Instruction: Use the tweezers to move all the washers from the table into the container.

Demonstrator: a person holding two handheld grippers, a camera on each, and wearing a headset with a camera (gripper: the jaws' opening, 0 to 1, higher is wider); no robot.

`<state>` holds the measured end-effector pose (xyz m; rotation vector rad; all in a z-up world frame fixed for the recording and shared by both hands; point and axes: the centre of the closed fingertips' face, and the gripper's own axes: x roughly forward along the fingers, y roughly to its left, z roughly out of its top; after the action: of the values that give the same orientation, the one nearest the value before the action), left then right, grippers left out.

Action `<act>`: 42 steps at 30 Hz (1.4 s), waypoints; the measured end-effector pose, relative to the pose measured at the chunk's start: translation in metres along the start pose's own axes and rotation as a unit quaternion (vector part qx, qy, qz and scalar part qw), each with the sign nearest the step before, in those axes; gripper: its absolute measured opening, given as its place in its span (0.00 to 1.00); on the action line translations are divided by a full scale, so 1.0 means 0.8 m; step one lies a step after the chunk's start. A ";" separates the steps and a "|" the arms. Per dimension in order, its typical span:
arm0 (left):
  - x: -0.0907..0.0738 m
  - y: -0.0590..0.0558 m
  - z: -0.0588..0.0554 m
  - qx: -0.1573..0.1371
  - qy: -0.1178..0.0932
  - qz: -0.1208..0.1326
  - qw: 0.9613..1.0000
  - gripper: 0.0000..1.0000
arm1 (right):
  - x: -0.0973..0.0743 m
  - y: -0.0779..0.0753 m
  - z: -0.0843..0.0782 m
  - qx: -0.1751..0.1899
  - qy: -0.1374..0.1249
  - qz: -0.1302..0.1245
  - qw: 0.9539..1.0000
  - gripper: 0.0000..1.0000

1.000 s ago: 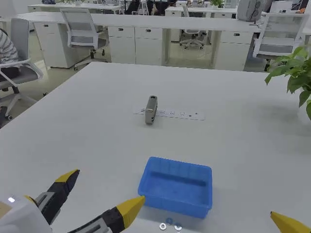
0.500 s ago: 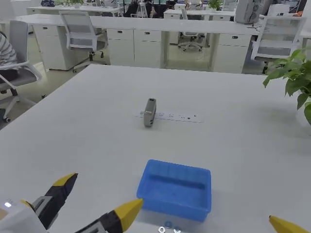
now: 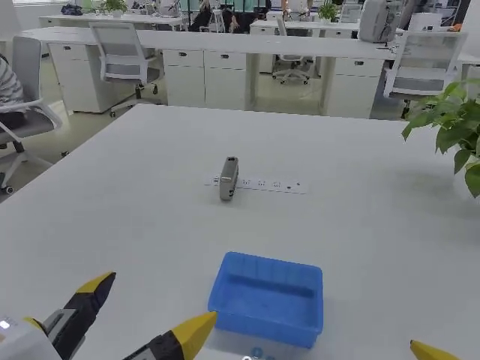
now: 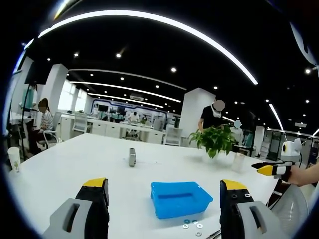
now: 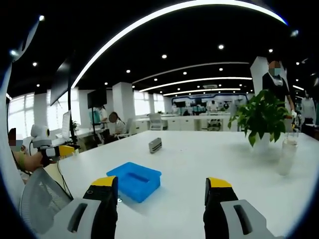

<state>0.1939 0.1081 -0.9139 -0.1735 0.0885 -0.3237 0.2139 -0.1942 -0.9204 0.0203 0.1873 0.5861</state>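
Saw only the view tilt: blue container (image 3: 262,326) and washers (image 4: 192,225) unmoved by the worktop's (image 3: 150,187) near edge. Kept left gripper (image 3: 150,304) and right gripper (image 5: 160,182) agape, empty; task unstarted.

1. Container (image 3: 266,300): plain bright blue.
2. Table (image 3: 150,195): plain pale grey-white.
3. Left gripper (image 3: 150,304): 2 black jaws with yellow tips, grey body.
4. Right gripper (image 5: 160,181): likewise 2 black jaws with yellow tips, grey body.
5. Washers (image 4: 192,225): pale silver.
6. Device (image 3: 228,178): metallic grey.
7. Power strip (image 3: 264,184): white.
8. Plant (image 3: 450,127): green leaves.
9. Cabinets (image 3: 210,75): white.
10. Chair (image 3: 120,52): grey back, white frame.
11. Sleeve (image 3: 9,79): dark and white stripes.
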 end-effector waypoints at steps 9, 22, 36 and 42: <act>0.000 -0.001 0.001 -0.002 -0.003 -0.002 1.000 0.95 | -0.001 -0.003 -0.001 -0.001 0.000 -0.002 1.000 0.69; 0.003 -0.010 -0.003 0.012 0.009 -0.013 1.000 0.95 | -0.002 -0.004 0.001 -0.001 -0.004 -0.006 1.000 0.69; 0.006 -0.010 -0.013 0.019 0.034 -0.010 0.999 0.92 | 0.001 0.012 -0.014 -0.046 0.036 0.027 0.998 0.69; 0.005 -0.013 -0.020 0.034 0.054 -0.010 0.998 0.87 | 0.005 0.029 -0.037 -0.074 0.087 0.068 0.991 0.64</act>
<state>0.1929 0.0944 -0.9278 -0.0901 0.1817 -0.3550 0.1987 -0.1739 -0.9487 -0.1633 0.3141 0.7368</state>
